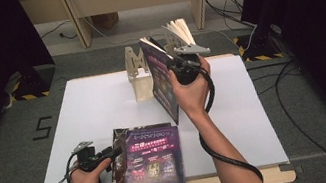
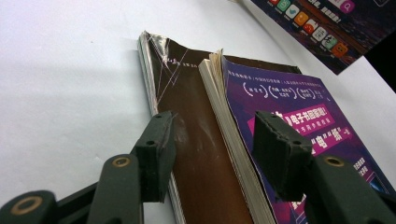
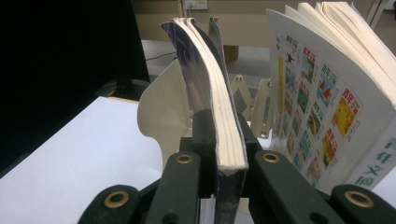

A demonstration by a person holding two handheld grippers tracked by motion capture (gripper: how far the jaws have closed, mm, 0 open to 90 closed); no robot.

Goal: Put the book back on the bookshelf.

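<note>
Held book: we see the purple book [image 1: 161, 79] upright above the white table [image 1: 94, 114], beside the wooden rack [image 1: 137, 73].
Right gripper [image 3: 224, 140]: clamped on its spine.
Left gripper [image 2: 212, 140]: jaws wide, straddling the stacked books [image 1: 149, 167] at the near edge.

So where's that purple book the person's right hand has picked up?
The purple book is upright, clamped in the right gripper above the table's far middle, just beside the wooden rack.

Even overhead light; dark sides; near jaws blurred.
</note>
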